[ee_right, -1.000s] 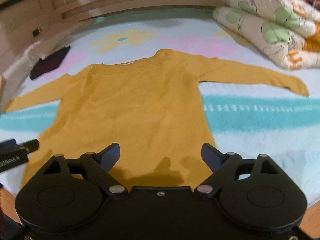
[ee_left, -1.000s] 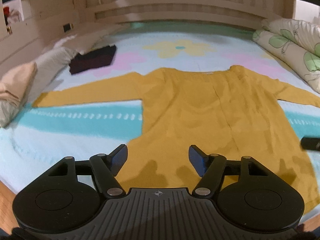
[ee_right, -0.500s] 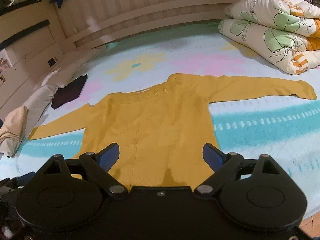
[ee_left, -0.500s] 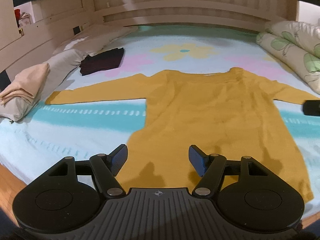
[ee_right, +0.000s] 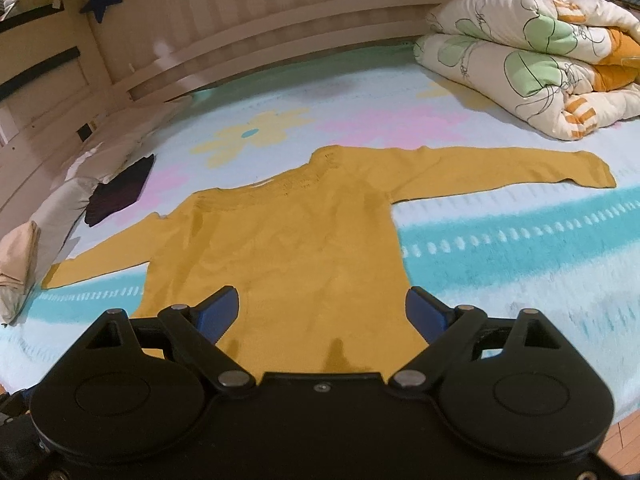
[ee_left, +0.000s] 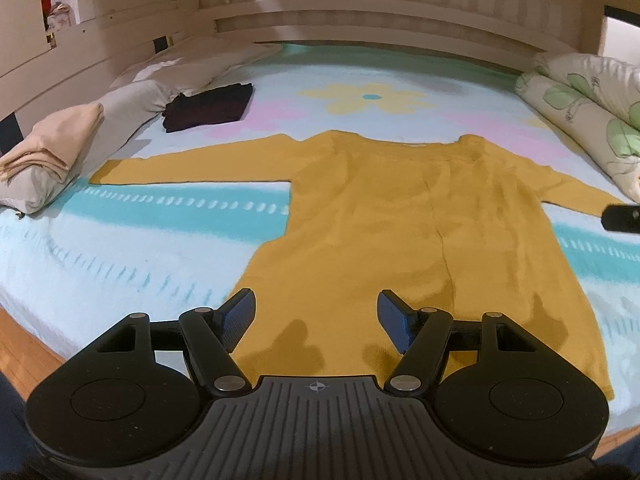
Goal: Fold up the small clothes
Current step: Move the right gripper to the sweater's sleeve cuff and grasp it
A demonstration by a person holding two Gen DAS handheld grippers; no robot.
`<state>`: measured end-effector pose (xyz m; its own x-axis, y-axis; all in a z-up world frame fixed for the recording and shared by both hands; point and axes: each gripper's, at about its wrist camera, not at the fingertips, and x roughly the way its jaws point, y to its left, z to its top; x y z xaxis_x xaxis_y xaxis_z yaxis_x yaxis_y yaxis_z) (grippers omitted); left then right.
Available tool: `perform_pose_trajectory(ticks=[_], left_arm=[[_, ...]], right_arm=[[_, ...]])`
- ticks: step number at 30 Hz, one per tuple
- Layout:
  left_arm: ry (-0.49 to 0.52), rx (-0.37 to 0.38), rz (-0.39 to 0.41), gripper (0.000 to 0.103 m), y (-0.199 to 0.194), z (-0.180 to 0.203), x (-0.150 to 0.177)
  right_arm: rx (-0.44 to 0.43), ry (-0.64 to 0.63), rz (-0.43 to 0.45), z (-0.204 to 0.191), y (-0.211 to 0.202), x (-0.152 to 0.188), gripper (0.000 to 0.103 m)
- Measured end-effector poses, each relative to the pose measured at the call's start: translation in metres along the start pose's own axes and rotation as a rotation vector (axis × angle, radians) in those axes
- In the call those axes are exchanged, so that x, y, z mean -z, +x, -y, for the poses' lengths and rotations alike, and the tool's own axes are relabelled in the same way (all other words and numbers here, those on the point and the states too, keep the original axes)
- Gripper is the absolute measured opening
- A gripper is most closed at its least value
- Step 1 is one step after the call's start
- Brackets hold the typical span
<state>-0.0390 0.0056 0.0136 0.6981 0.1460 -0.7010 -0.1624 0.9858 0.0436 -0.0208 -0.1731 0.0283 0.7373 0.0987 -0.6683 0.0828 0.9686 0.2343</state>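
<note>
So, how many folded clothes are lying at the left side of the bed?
2: a dark folded garment on the sheet beside the pillows, and a beige folded garment on a grey pillow. Others may be hidden.

Mustard-yellow long-sleeved knit sweater [ee_left: 400,220]: right sleeve cut off by the frame edge in the left wrist view; hem hidden behind the black gripper body in the right wrist view. Folded floral quilt [ee_left: 592,120]: cut off at the right edge of the left wrist view. Small red object on the wooden shelf [ee_left: 47,2]: too small to identify.
</note>
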Motion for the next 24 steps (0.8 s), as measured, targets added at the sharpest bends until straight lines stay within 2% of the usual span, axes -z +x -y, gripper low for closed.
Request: perform_pose_trajectory(ticks=[4, 9, 13, 16, 19, 21, 24], left_arm=[[-0.001, 0.015, 0.002, 0.067, 0.004, 0.004, -0.015], [-0.005, 0.048, 0.033, 0.067, 0.008, 0.011, -0.050], [0.012, 0.084, 0.057, 0.066, 0.019, 0.024, -0.082], [0.045, 0.094, 0.078, 0.060, 0.032, 0.039, -0.104], [0.087, 0.086, 0.096, 0.057, 0.048, 0.055, -0.119], [0.124, 0.083, 0.101, 0.057, 0.060, 0.066, -0.125], [0.171, 0.084, 0.100, 0.053, 0.077, 0.079, -0.130]], right_arm=[[-0.002, 0.021, -0.008, 0.003, 0.003, -0.001, 0.092], [-0.020, 0.095, -0.035, 0.022, 0.005, -0.015, 0.092], [-0.004, 0.204, -0.051, 0.065, 0.006, -0.046, 0.092], [0.033, 0.288, -0.034, 0.110, 0.009, -0.075, 0.091], [0.109, 0.317, -0.014, 0.159, 0.018, -0.101, 0.081], [0.173, 0.321, -0.006, 0.193, 0.028, -0.115, 0.069], [0.239, 0.326, -0.020, 0.242, 0.050, -0.127, 0.060]])
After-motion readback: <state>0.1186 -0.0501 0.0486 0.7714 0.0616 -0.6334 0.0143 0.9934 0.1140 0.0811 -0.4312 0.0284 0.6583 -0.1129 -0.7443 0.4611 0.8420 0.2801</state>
